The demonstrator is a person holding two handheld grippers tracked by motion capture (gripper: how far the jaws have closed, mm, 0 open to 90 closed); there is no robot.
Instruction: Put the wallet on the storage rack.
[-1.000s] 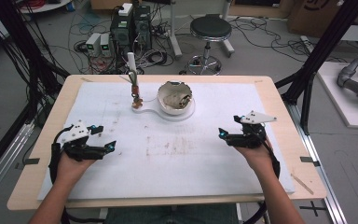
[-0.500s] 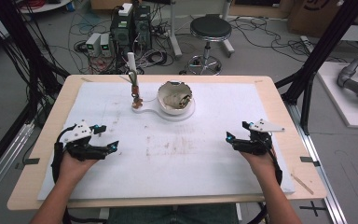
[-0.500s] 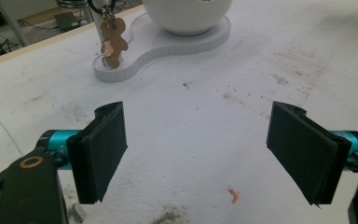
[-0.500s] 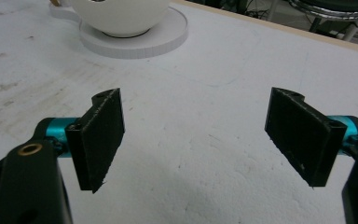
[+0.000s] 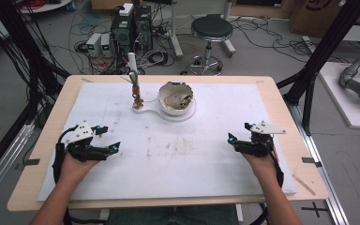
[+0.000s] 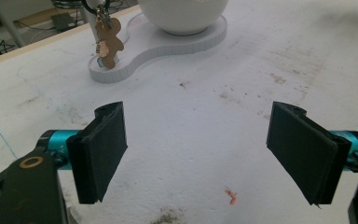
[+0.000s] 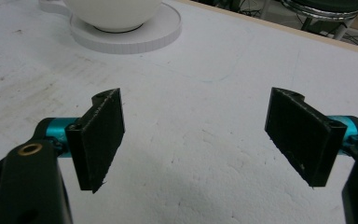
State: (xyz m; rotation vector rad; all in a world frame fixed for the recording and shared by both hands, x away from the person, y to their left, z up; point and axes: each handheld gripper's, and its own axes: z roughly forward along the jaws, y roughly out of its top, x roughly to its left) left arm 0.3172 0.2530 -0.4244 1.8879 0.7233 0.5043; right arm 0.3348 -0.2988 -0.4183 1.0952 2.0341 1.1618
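Both tongs rest low over the white board [image 5: 272,112] that covers the table, one near each side edge, and neither holds anything. The left gripper [image 5: 104,138] has its jaws wide apart, as the left gripper view shows with bare board between the two black pads [image 6: 103,149]; the right gripper [image 5: 239,135] is spread just as wide and empty, seen between its own pads [image 7: 101,140]. The thing nearest to being worked on is the white bowl [image 5: 176,97], which sits on a flat white stand [image 5: 146,108] toward the far edge of the board, a little left of the middle of that edge. Something crumpled and brownish lies inside the bowl; what it is cannot be told. At the left end of the same stand a small brown gingerbread-man charm [image 6: 108,43] hangs upright from a post [image 5: 132,63]. The stand's long axis runs roughly along the far edge, post end to the left, bowl end to the right. From both tongs the bowl lies forward and inward, well apart from each. The left gripper looks somewhat nearer the charm end, and its camera already faces that end, with charm and bowl base ahead. The right gripper faces the bowl end across open board. Either hand, I judge, must travel forward and toward the middle before closing.
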